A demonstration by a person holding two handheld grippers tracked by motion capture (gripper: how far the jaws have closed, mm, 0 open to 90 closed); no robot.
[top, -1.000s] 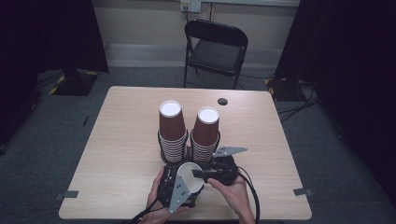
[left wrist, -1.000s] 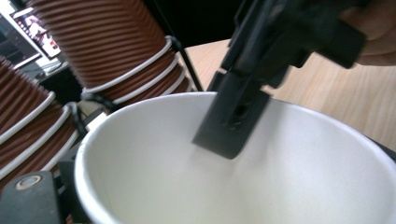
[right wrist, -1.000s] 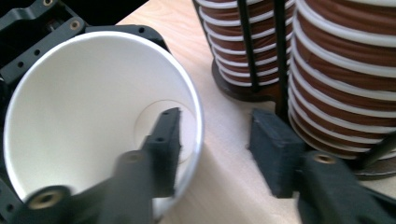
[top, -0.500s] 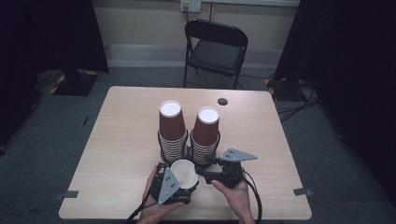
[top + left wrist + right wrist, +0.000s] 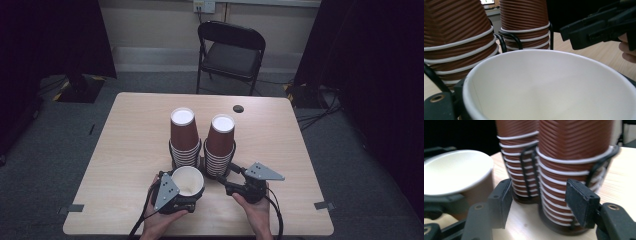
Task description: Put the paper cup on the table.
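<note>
Two stacks of upside-down brown ribbed paper cups, the left stack and the right stack, stand in a black wire holder at the table's middle. In front of the left stack, my left gripper is shut on a single brown cup, held upright with its white inside showing. My right gripper is open with nothing between its pads. It sits just right of the held cup and points at the base of the right stack.
A small black round disc lies near the far edge of the light wooden table. A black folding chair stands beyond it. Bare tabletop lies to either side of the stacks.
My right gripper has drawn away from the held cup to the right. The left gripper has turned the cup more upright and shifted it slightly left.
</note>
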